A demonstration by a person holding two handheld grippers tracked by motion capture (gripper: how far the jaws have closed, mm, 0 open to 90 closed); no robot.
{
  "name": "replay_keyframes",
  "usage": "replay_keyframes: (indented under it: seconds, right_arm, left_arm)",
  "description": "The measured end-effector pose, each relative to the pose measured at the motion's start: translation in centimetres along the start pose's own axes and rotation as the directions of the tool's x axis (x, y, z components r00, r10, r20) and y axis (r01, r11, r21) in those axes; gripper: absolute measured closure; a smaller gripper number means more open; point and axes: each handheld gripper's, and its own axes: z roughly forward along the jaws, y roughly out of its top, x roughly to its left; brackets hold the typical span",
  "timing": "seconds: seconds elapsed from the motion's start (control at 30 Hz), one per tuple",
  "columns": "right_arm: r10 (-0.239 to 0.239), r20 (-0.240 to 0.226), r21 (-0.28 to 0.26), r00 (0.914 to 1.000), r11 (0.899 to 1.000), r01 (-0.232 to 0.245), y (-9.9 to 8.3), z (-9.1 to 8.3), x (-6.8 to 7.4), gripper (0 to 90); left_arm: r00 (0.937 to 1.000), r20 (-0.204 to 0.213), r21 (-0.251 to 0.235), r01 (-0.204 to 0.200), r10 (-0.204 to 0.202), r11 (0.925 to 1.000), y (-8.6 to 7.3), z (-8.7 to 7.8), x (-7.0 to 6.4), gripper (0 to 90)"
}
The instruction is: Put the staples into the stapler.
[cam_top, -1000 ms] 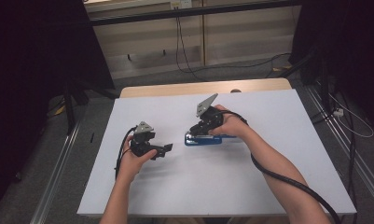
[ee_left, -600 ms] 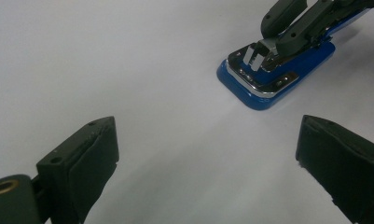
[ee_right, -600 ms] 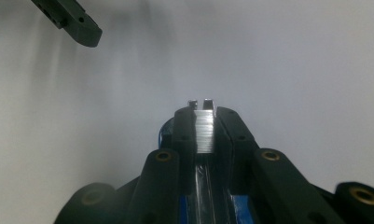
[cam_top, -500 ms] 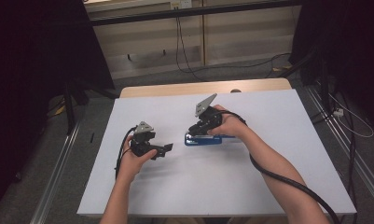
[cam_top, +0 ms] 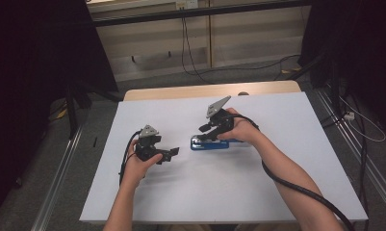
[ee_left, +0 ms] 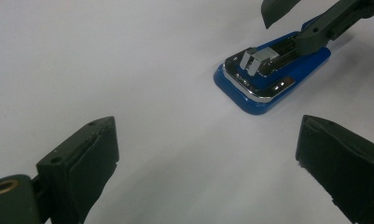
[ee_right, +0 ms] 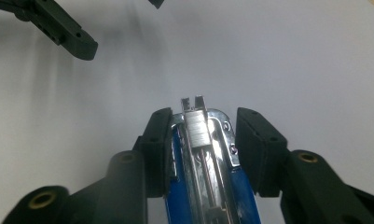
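— How is the light in the high view?
— Dim around the edges; the white rectangular table top is the brightest area, evenly lit, with faint soft shadows under the hands. The picture is soft and grainy.
— And the gripper views?
— Brighter. Glare sits on the chrome plate of the blue metal stapler. The near black jaws are blurred, and a soft shadow falls far left.

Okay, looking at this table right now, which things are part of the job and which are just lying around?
In the job:
blue stapler, lying opened
right tongs, jaws straddling it
left tongs, open, pointing toward it

Just there:
white table
cables on the floor
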Motion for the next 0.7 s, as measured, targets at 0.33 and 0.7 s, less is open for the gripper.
replay_keyframes:
  seconds: [0.33,0.7]
  right_arm:
    - [0.087,0.083,-0.049,0.9927,0.995,-0.083,-1.4,-2.5,0.7,33.2]
    - [0.15,0.145,-0.074,0.978,0.987,-0.141,-3.0,-4.6,1.5,17.0]
  left_arm:
    - [0.9999,-0.009,-0.028,0.012,-0.012,0.9995,0.2,0.2,-0.1,6.1]
    - [1.0,-0.001,-0.032,0.008,-0.008,0.9995,0.3,0.5,-0.4,6.1]
